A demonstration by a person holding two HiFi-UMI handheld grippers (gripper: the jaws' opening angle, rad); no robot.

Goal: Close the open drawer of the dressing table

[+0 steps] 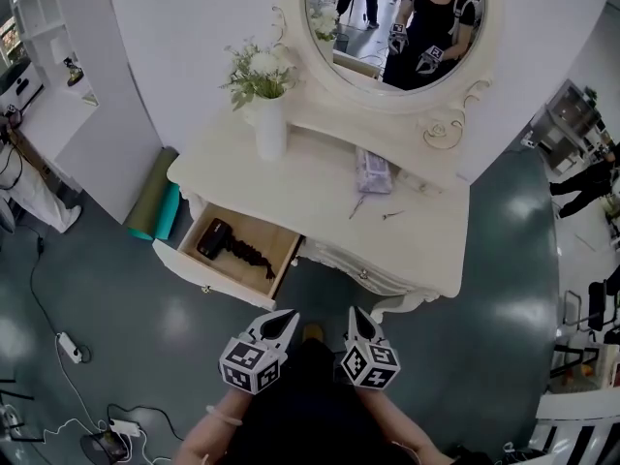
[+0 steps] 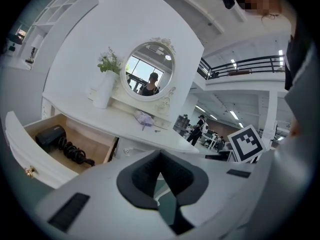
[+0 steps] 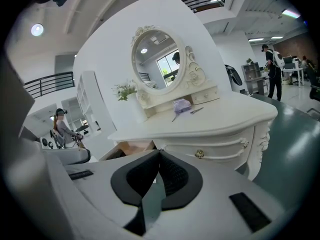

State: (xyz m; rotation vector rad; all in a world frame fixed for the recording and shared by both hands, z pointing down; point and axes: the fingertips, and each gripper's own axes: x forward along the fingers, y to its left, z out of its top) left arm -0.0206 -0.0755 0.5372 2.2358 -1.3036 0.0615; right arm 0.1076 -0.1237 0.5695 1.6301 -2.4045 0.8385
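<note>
Left hand-held gripper [image 1: 289, 315], jaws together, near wide-open drawer [image 1: 199, 272] with hairdryer [image 1: 214, 238]

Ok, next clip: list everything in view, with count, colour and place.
dressing table: one, white, against the wall
mirror: one, oval, white frame, at the table's back
open drawer: one, white front, wooden inside, table's left end
hair dryer: one, black, coiled cord, inside the open drawer
vase: one, white, holding white flowers, tabletop left
pouch: one, pale purple, tabletop centre
small metal tools: two, silvery, beside the pouch; too small to identify
rolled mats: two, olive and teal, beside the table's left end
power strip: one, white, floor at left
left gripper: grey, jaws together, empty, before the table
right gripper: grey, jaws together, empty, beside the left one
</note>
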